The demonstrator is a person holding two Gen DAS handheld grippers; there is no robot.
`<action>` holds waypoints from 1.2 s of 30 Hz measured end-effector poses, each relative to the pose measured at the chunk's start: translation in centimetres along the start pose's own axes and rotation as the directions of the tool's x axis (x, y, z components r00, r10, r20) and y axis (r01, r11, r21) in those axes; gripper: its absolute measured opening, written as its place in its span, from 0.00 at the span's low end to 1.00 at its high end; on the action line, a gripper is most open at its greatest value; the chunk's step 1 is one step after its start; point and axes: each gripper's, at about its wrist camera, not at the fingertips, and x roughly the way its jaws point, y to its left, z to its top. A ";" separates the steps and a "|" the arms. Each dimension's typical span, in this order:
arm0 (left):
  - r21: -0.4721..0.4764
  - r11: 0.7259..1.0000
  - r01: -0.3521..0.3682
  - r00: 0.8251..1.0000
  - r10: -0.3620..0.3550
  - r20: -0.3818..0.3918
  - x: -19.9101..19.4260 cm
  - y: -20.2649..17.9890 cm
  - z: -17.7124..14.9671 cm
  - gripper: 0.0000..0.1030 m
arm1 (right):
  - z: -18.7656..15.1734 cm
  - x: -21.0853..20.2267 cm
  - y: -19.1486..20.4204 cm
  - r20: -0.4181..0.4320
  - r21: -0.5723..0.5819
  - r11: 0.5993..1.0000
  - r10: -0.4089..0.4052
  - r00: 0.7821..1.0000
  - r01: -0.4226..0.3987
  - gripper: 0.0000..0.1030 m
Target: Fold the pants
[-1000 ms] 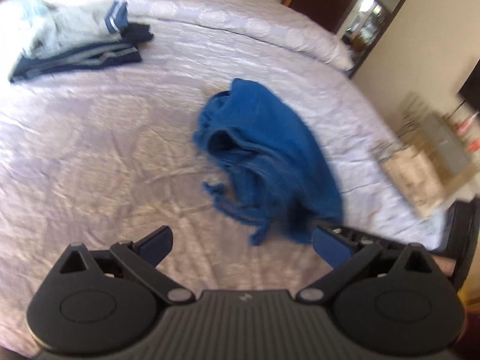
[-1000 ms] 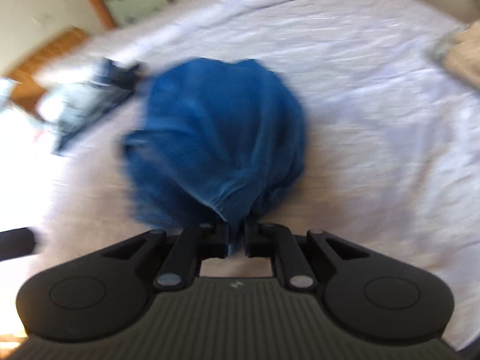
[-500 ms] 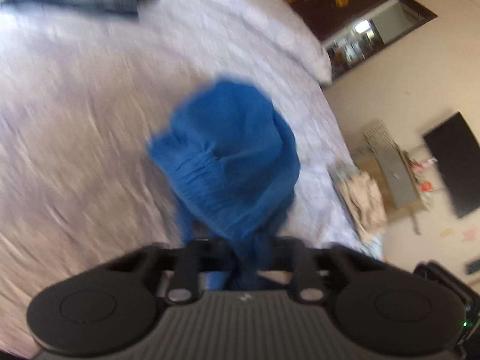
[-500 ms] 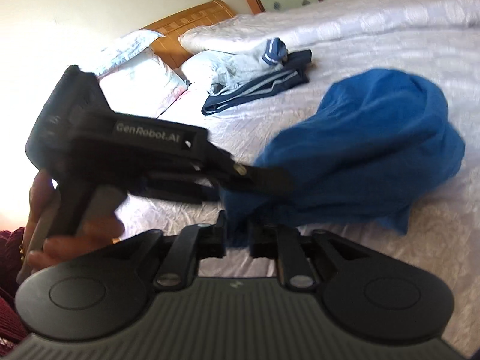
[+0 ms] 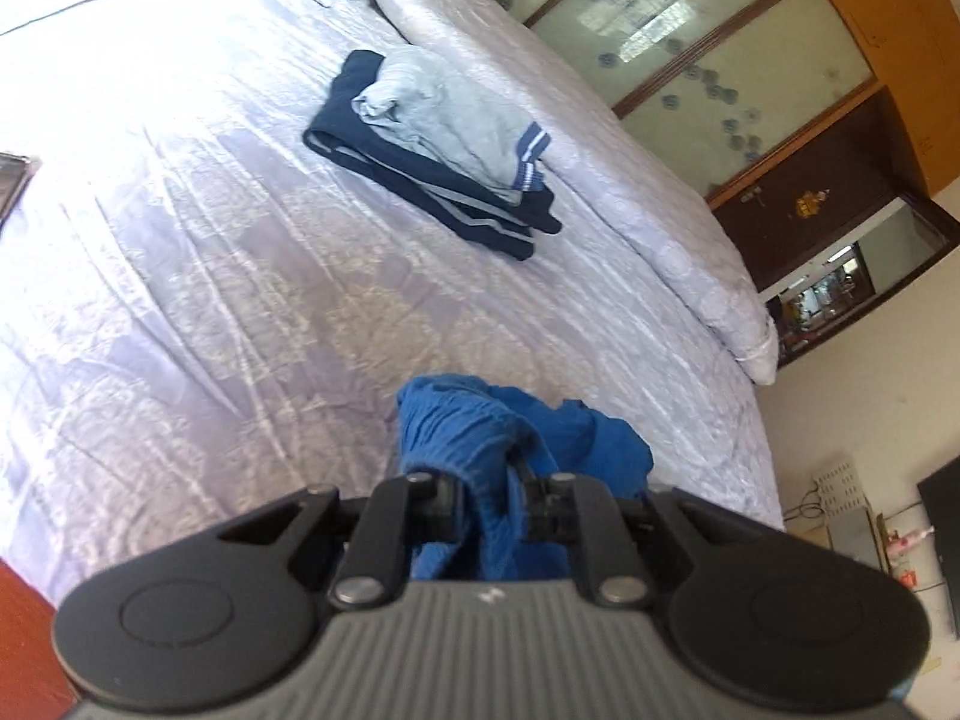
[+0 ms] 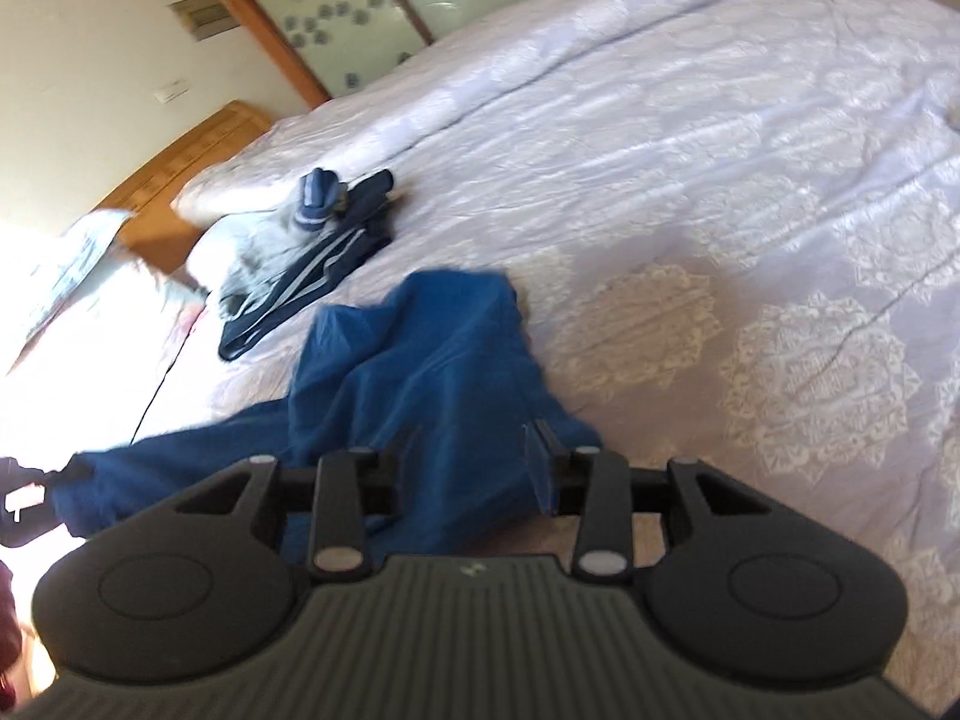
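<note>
While the left claw (image 5: 489,495) pinches the pants (image 5: 474,438), the right claw (image 6: 474,462) is opening; pull them flat.

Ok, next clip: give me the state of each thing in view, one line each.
Blue pants: unfolded, crumpled on the bed.
Left gripper: shut on the blue pants.
Right gripper: opening, fingers apart, pants between them.
Stack of clothes: folded, on the bed, apart from the pants.
Bedspread: wrinkled.
</note>
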 end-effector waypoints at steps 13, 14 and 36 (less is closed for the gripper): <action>0.050 0.998 0.030 1.000 -0.030 0.001 -1.1 -2.0 0.7 0.12 | 0.7 4.6 -0.1 -0.188 0.014 1.000 0.019 0.982 -0.016 0.07; 0.073 0.997 0.036 0.999 -0.037 0.003 -1.2 -2.9 1.1 0.12 | 1.4 3.5 -0.1 -0.150 0.035 0.999 0.039 0.988 -0.034 0.07; 0.077 0.994 -0.081 0.996 0.082 -0.015 3.2 -7.2 1.8 0.52 | 5.0 -11.8 -4.3 0.314 0.079 0.974 -0.226 0.922 0.212 0.54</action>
